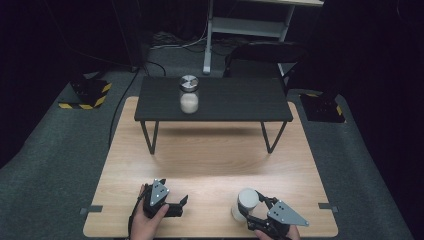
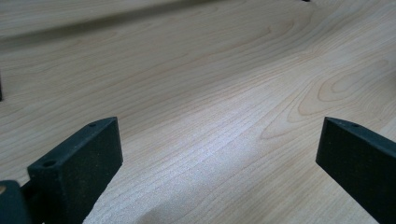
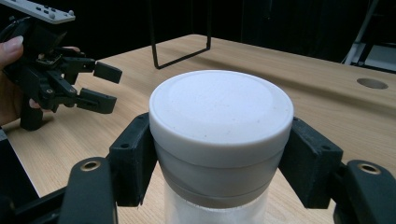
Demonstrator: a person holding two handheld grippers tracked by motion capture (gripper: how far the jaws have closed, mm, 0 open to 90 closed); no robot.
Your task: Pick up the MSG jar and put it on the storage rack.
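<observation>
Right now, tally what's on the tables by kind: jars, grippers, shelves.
Jars: 2, a white-lidded jar clamped in the right gripper and a metal-lidded jar on the black shelf.
Grippers: 2, with the left gripper open, holding nothing.
Shelves: 1.
Total: 5.

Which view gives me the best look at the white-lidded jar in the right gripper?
The right gripper view: the white-lidded jar sits close up, both jaws pressed under its lid. The high view shows the jar small, beside the right gripper.
</observation>
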